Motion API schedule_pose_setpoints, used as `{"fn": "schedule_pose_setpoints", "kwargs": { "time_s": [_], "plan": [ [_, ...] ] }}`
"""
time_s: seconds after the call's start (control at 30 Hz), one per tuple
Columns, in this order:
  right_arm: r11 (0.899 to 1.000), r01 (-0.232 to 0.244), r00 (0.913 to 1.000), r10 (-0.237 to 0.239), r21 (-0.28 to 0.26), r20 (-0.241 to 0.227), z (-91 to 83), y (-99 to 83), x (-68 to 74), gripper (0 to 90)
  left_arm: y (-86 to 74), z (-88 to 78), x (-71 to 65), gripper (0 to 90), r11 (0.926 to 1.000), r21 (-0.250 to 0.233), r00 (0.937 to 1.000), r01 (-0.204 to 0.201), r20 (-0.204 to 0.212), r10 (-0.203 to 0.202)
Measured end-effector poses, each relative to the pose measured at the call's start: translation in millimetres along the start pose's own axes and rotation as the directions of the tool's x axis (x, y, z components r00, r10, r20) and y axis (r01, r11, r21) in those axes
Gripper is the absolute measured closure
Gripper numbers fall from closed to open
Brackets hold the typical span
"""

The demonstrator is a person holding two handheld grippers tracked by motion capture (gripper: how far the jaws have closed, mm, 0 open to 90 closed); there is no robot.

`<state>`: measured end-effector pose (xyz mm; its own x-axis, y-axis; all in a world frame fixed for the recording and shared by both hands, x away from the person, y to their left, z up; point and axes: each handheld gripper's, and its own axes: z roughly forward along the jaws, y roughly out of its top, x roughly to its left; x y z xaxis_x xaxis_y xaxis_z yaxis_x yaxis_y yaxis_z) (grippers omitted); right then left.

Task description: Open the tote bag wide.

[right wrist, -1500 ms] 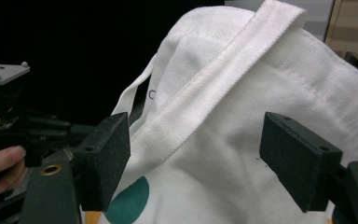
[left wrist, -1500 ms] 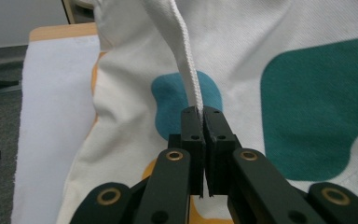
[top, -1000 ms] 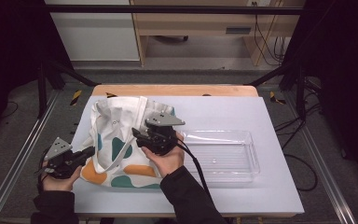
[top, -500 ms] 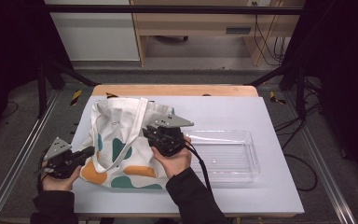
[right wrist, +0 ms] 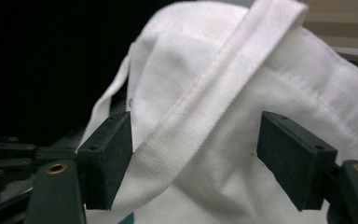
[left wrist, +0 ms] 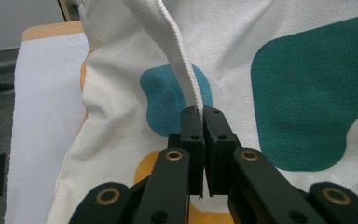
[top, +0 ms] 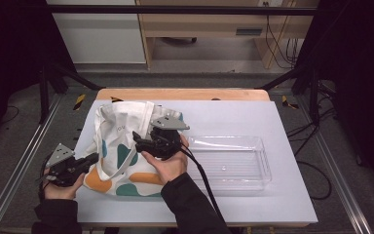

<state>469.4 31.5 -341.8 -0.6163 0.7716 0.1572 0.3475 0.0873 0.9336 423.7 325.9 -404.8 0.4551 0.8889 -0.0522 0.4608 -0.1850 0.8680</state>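
Observation:
A white tote bag (top: 119, 127) with teal and orange patches lies on the left part of the table. My left gripper (top: 95, 157) sits at the bag's lower left corner. In the left gripper view it (left wrist: 200, 112) is shut on a white strap (left wrist: 177, 51) that runs up over the printed cloth (left wrist: 298, 84). My right gripper (top: 137, 139) hovers over the middle of the bag, pointing left. In the right gripper view it (right wrist: 198, 154) is open, and the other strap (right wrist: 223, 79) crosses slantwise between the jaws, touching the left pad (right wrist: 109, 156).
A clear plastic tray (top: 226, 139) stands right of the bag, close to my right hand. The pale table top (top: 277, 117) has a wooden far edge (top: 180, 93). Black frame posts and metal rails flank the table.
My right gripper drifted a little to the right and then back left over the bag. The left gripper has kept its hold and place.

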Motion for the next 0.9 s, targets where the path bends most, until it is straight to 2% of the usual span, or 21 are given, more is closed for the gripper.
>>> {"fn": "schedule_pose_setpoints", "kwargs": {
  "time_s": [0.07, 0.1, 0.13, 0.17, 0.27, 0.33, 0.47, 0.5, 0.53, 0.63, 0.7, 0.77, 0.9],
  "plan": [
    [1.000, 0.009, 0.9997, -0.010, 0.027, 0.023, 2.7, -2.0, 0.2, 32.2, 0.0, -0.2, 0.3, 87.5, 1.0000, -0.002, 1.0000, 0.000, 0.000, 0.000],
    [0.998, 0.017, 0.9988, -0.020, 0.066, 0.044, 4.0, -3.7, -1.2, 47.8, 0.0, -0.3, 0.4, 87.4, 1.0000, -0.002, 1.0000, 0.000, 0.000, 0.000],
    [0.998, 0.017, 0.9988, -0.020, 0.066, 0.044, 4.0, -3.7, -1.2, 47.8, 0.0, -0.4, 0.4, 87.4, 1.0000, -0.003, 1.0000, 0.001, 0.000, -0.001],
    [0.996, 0.023, 0.9982, -0.028, 0.083, 0.054, 4.1, -4.8, -2.3, 54.1, 0.1, -0.4, 0.4, 87.3, 1.0000, -0.003, 1.0000, 0.000, 0.000, 0.000],
    [0.993, 0.024, 0.9988, -0.029, 0.116, 0.039, 2.7, -8.1, -6.2, 75.3, 0.2, -0.2, 0.5, 85.3, 1.0000, -0.004, 1.0000, -0.003, -0.006, 0.003],
    [0.992, 0.027, 0.9989, -0.031, 0.122, 0.034, -0.2, -10.2, -8.5, 82.2, 0.3, -0.3, 1.0, 82.2, 0.9999, -0.012, 0.9999, 0.004, -0.016, -0.004],
    [0.993, 0.042, 0.9991, -0.043, 0.109, 0.006, -9.1, -12.8, -9.5, 84.9, 2.9, -3.5, 2.7, 65.5, 0.9984, -0.053, 0.9988, 0.018, -0.044, -0.020],
    [0.993, 0.064, 0.9979, -0.064, 0.101, -0.012, -14.1, -14.3, -7.6, 85.3, 4.0, -5.2, 3.4, 58.0, 0.9974, -0.068, 0.9984, 0.025, -0.048, -0.029],
    [0.993, 0.064, 0.9979, -0.064, 0.101, -0.012, -14.1, -14.3, -7.6, 85.3, 5.4, -7.1, 4.3, 58.0, 0.9962, -0.081, 0.9983, 0.031, -0.047, -0.035],
    [0.990, 0.106, 0.9939, -0.103, 0.091, -0.039, -20.8, -17.8, -3.9, 85.4, 11.0, -13.9, 5.9, 52.0, 0.9913, -0.126, 0.9974, 0.037, -0.056, -0.044],
    [0.987, 0.136, 0.9886, -0.130, 0.086, -0.076, -26.2, -23.1, -1.4, 85.4, 14.6, -17.0, 6.2, 49.6, 0.9881, -0.149, 0.9972, 0.038, -0.058, -0.047],
    [0.986, 0.144, 0.9869, -0.137, 0.086, -0.086, -27.5, -24.6, -0.7, 85.4, 18.4, -19.8, 6.3, 49.2, 0.9853, -0.167, 0.9972, 0.036, -0.059, -0.046],
    [0.979, 0.185, 0.9765, -0.173, 0.081, -0.128, -34.3, -32.4, 3.1, 85.5, 24.9, -18.3, 6.5, 47.1, 0.9832, -0.181, 0.9970, 0.021, -0.069, -0.034]
  ]
}}
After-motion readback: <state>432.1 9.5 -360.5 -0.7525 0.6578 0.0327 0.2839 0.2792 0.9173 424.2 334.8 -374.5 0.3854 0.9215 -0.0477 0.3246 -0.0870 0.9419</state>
